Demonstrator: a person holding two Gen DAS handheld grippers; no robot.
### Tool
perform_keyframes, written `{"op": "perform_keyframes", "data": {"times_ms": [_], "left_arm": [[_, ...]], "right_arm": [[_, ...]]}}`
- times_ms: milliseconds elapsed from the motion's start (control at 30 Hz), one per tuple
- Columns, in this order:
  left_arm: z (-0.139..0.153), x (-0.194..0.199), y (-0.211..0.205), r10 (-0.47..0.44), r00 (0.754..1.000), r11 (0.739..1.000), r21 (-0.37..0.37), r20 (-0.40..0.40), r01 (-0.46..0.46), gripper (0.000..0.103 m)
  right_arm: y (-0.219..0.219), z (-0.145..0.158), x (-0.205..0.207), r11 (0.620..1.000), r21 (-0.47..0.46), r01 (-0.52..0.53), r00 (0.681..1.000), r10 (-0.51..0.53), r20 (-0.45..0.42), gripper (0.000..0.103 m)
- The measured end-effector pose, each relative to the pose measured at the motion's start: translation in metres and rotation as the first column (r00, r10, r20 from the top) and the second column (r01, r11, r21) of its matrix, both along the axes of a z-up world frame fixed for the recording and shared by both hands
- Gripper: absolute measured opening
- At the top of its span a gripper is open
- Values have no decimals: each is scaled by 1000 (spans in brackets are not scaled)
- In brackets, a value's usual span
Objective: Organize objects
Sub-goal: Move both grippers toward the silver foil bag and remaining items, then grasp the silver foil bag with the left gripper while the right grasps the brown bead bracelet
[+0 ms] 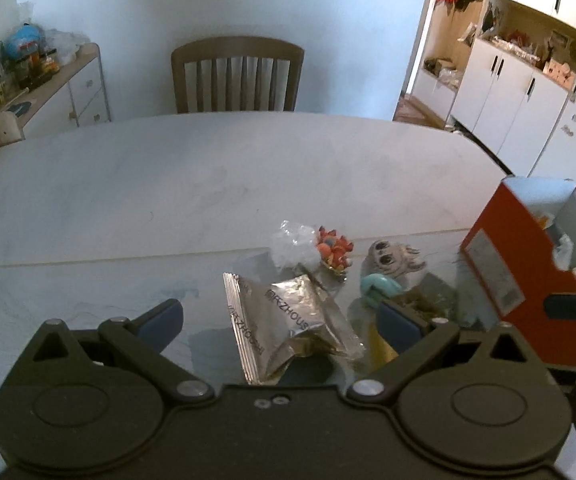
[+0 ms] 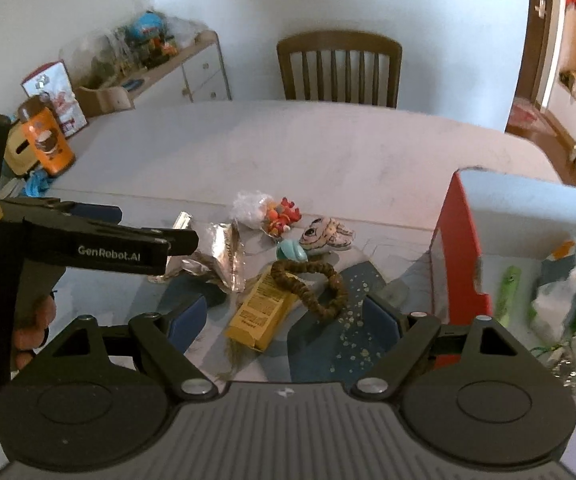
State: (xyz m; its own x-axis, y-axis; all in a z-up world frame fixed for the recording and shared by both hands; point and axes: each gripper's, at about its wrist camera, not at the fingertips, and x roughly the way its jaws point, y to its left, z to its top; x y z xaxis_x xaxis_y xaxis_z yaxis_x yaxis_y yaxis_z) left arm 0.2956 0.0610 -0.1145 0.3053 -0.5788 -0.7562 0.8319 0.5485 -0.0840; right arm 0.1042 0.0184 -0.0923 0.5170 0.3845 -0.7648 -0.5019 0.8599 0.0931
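Observation:
My left gripper (image 1: pixel 282 320) is open, and a crumpled silver foil packet (image 1: pixel 291 320) lies on the table between its fingers. Beyond the packet are a clear plastic bag (image 1: pixel 291 244), an orange-red toy (image 1: pixel 333 250), a big-eyed plush figure (image 1: pixel 391 258) and a teal piece (image 1: pixel 379 286). My right gripper (image 2: pixel 286 320) is also open, low over a yellow packet (image 2: pixel 262 310) and a brown braided ring (image 2: pixel 311 284). Neither gripper touches anything. A red box (image 2: pixel 463 248) with a white inside stands at the right and holds a green stick (image 2: pixel 507 292) and a bag (image 2: pixel 559 280).
The pale table (image 2: pixel 327 148) stretches away to a wooden chair (image 2: pixel 337 68). An orange bottle (image 2: pixel 46 140) and a printed box (image 2: pixel 54 88) stand at the table's left end. A cluttered sideboard (image 1: pixel 48 80) lines the left wall, and white cabinets (image 1: pixel 519 84) stand at the right.

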Motion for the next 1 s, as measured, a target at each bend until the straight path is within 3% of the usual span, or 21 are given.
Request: {"op": "perform_keyframes", "data": {"times_ms": [467,567,767,1000], "left_arm": [[-36,15,-33,-4,1000,997,78,1,4,102],[-42,16,-36,-9,1000,996,84,-9,10,102],[-55,19,-37,1,999,995,104,-44,3,101],[-63,17,-32,-9,998,994,109,-68,17,83]], "right_arm": [[18,-43,48,999,-44,-11,997,8,-72,85],[20,-49,55,999,-39,-33,995,28,-100,65],[24,-57,62,998,-23,-54,990,51,-131,54],[26,-61,66,997,-15,-75,987,72,-146,37]]}}
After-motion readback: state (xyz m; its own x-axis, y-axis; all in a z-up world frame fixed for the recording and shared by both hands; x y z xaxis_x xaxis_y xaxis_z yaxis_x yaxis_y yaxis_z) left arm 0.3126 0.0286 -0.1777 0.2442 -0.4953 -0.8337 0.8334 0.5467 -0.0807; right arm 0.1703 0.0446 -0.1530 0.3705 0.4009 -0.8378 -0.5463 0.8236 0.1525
